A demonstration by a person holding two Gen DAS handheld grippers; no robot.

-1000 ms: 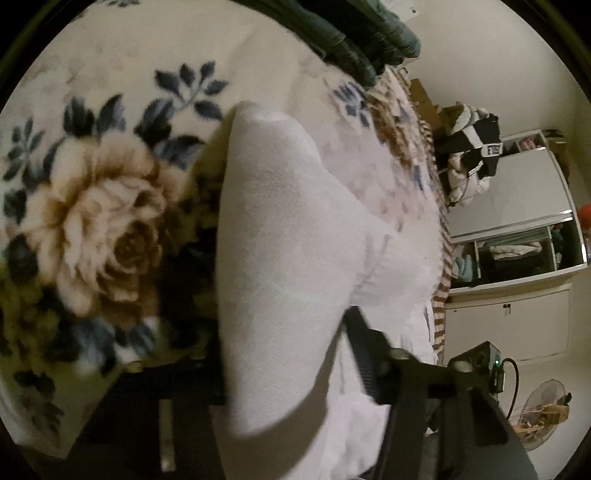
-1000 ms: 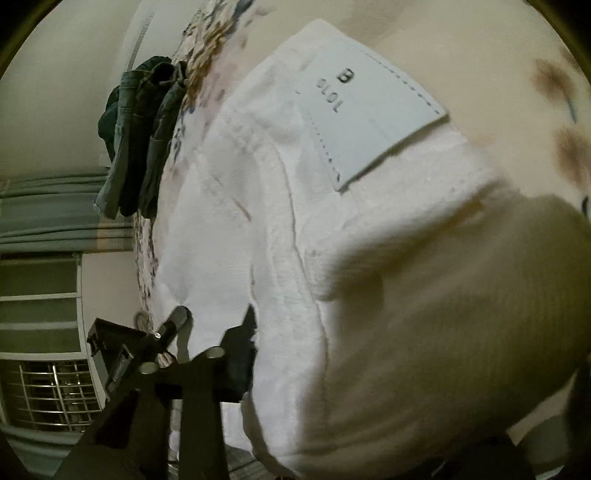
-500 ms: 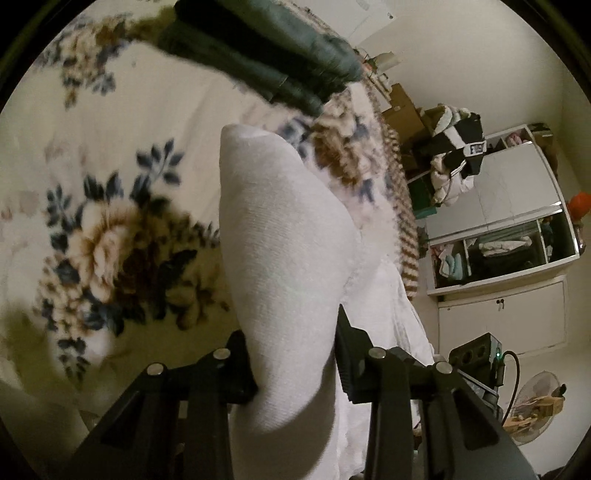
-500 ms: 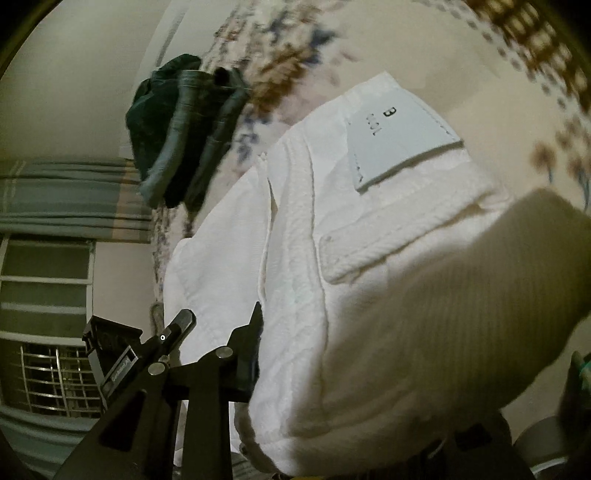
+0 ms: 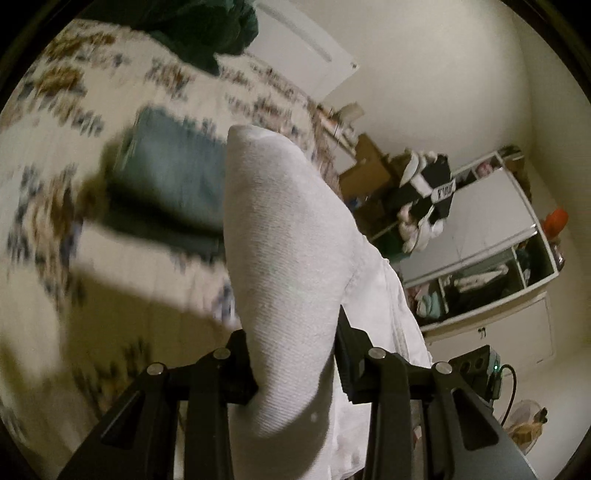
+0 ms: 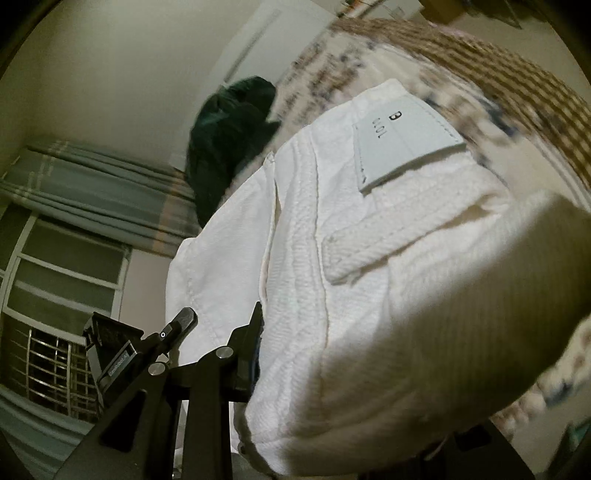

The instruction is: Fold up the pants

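- Pants (image 5: 295,258), white, heavy twill: lifted above the floral bedspread (image 5: 48,229), a bunched fold standing up between the jaws in the left wrist view, the rest trailing down toward the lower right of that fold.
- Left gripper (image 5: 295,362): black, two-fingered, clamped on the pants; fabric filled the whole gap between the fingers (image 5: 240,365).
- Right gripper (image 6: 332,354): clamped on the pants at the waistband end; only its left-hand finger (image 6: 247,354) showed, pressed against the cloth, the other hidden beneath the fabric.
- Pale label patch (image 6: 399,144): sewn to the pants above the belt loop (image 6: 388,254), printed with a "B" and small letters.
- Folded blue jeans (image 5: 173,177): lying on the bedspread, left of the raised pants fold, blurred.
- Dark green garment pile (image 5: 207,33): on the bedspread, beyond the pants, toward the wall.
- Open wardrobe (image 5: 491,258): against the wall, right of the pants, shelves with clothing.
- Striped curtain (image 6: 92,195) and barred window (image 6: 48,325): left of the pants in the right wrist view.
- Left-hand device seen from the right wrist view: black body (image 6: 110,354), just beside the pants' lower edge.
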